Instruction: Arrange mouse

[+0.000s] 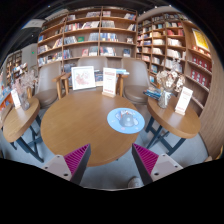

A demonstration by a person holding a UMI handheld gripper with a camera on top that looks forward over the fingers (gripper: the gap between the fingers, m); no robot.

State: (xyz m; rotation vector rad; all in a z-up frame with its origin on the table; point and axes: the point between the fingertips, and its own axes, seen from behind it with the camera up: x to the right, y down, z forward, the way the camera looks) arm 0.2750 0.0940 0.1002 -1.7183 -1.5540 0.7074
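Gripper: one, fingers spread wide, nothing held, two magenta pads. Table: one round, wooden, ahead. Mouse pad: one, pale blue, at one o'clock, carrying one mouse. Bookshelves: beyond, twelve o'clock.

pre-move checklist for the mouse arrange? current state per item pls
1. Mouse in view: ok, resting on the light blue mat.
2. Jaws of the gripper open: ok, nothing between them.
3. Jaws lined up with mouse: not ok, it lies beyond them and off to one side.
4. Path across round wooden table: ok, bare wood between jaws and mat.
5. Mouse orientation: cannot tell.
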